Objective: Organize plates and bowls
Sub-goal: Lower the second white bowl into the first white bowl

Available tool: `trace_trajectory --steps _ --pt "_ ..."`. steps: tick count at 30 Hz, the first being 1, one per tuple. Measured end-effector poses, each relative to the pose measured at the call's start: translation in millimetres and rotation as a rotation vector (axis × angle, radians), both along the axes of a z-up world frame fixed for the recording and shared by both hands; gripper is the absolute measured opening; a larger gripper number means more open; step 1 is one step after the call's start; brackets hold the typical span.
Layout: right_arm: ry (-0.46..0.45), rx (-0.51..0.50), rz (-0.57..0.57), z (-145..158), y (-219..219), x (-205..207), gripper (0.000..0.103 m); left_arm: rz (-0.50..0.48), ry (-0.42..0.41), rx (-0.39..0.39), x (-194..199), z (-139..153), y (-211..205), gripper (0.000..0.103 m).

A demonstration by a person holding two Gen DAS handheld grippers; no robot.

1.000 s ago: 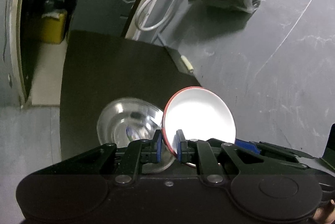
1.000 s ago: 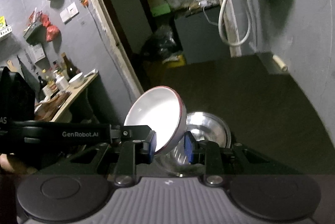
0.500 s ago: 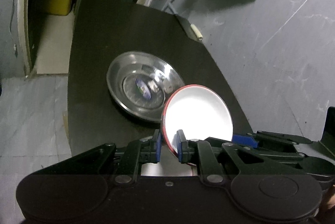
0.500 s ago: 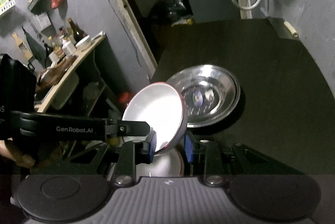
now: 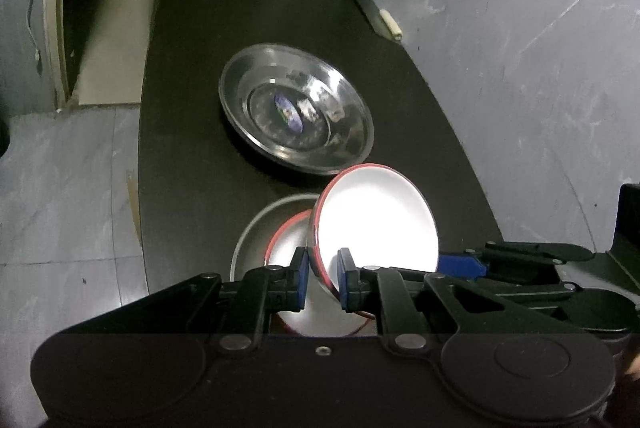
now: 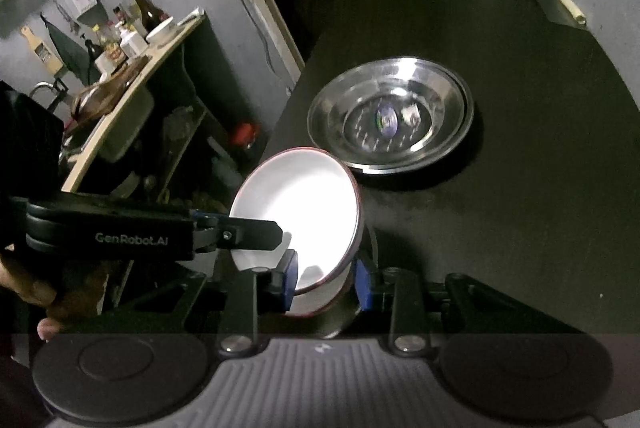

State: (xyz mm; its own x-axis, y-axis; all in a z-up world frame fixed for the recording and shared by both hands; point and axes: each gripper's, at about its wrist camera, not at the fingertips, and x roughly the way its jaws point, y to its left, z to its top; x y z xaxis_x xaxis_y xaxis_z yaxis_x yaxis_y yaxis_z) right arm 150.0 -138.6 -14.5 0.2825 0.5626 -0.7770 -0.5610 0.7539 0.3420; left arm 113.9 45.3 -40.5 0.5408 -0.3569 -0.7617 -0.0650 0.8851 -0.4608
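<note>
Black hand-held gripper (image 5: 323, 282) – blue pads (image 5: 303, 278), silver screws – "GenRobot.AI" lettering

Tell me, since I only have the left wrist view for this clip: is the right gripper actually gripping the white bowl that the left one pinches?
Observer: Yes. The right wrist view shows the right gripper with one pad inside the white bowl and one outside, shut on its wall.
Reviewer: What stands beyond the table on the left?
Observer: A counter with bottles on it, past the edge of the table.
Reviewer: Can you see the person at all?
Observer: Only a hand, behind the body of the left gripper.
</note>
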Motion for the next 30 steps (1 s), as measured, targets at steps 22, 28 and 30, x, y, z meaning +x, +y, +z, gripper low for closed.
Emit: trace_trajectory --steps 22,28,30 --pt "0.053 -0.054 0.065 -8 10 4 0.035 0.018 0.125 -0.027 0 -14 5 0.016" --pt "0.059 -0.052 0.076 -9 11 6 0.035 0.014 0.133 -0.004 2 -12 1 0.018" --pt "0.06 -0.05 0.079 -10 11 7 0.035 0.013 0.135 0.003 2 -11 0 0.019"
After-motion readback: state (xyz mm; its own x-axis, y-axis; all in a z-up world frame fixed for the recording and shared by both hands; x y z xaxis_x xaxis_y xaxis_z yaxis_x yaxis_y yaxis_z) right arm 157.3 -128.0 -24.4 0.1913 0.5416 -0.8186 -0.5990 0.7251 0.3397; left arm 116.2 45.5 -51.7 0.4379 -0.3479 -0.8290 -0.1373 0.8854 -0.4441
